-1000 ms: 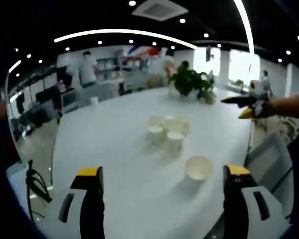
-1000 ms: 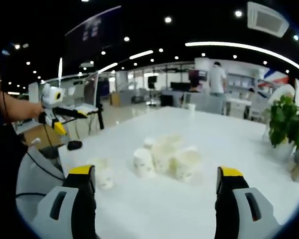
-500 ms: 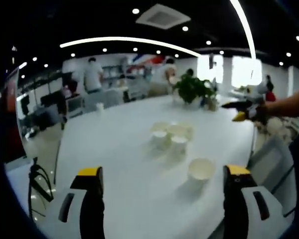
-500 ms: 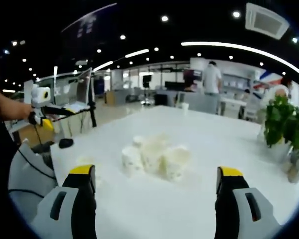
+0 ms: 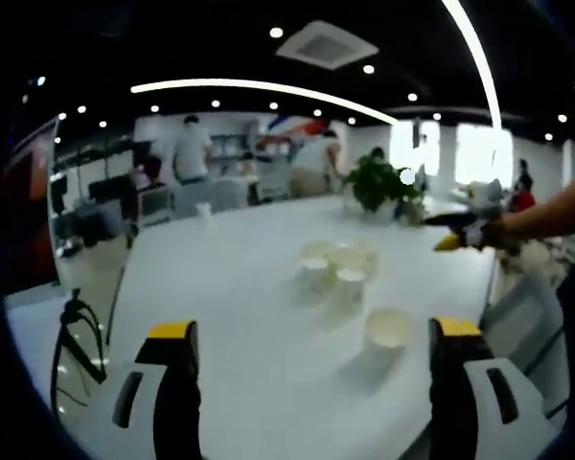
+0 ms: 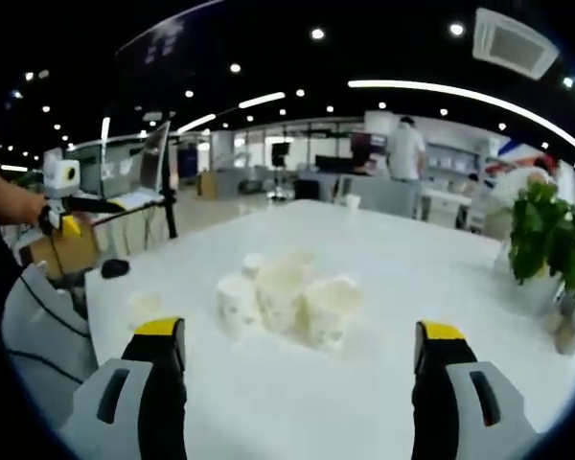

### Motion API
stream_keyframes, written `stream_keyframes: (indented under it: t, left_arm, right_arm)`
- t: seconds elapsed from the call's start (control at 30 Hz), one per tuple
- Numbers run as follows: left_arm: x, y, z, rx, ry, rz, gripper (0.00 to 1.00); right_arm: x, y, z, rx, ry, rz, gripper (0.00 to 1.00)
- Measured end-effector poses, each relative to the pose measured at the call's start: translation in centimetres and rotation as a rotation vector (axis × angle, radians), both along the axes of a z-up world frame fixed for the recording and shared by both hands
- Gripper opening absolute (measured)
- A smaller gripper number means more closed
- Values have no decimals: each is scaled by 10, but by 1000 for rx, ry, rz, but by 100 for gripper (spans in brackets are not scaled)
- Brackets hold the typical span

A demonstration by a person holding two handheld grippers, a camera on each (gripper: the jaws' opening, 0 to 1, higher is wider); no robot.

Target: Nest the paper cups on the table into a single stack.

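Left gripper sits at the bottom of the left gripper view, its yellow-tipped jaws spread wide and holding nothing, poised over the white table. Just above the right jaw, lower right of centre, stands a single paper cup, mouth up, on its own. Further up, around the middle of the frame, a cluster of paper cups stands bunched together, well apart from the lone one. At the right edge, the right gripper comes in, held by a person's hand, hovering off the far side of the table; whether its jaws are parted can't be made out from here. A potted plant sits beyond the cups, and people stand in the background at upper centre.

Over to the right gripper view: right gripper at the bottom, jaws wide apart and empty. Centre frame, the cluster of cups sits on the table, the picture soft enough that I'd guess four or five, some possibly upside down. The lone cup is at lower left, just above the left jaw. At the left edge, the left gripper pokes in. The potted plant stands at the right edge.
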State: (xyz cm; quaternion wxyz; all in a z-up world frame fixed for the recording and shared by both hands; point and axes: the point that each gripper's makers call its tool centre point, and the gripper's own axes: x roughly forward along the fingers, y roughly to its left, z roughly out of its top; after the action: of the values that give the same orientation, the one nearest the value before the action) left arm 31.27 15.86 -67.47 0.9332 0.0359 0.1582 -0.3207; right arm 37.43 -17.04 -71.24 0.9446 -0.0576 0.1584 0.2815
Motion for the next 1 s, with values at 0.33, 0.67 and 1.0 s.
stream_keyframes:
  t: [0.33,0.67,1.0]
  left_arm:
    - [-2,2,4,1,-4,13,100]
    - [-5,-1,6,-26,-3,0,100]
    - [-12,-9,8,-48,-21,-40,100]
  right_arm:
    - [14,-7,-19,-10,23,-28,100]
    - [22,-2,-25,-21,33,-24,99]
    - [45,2,-32,3,46,-38,97]
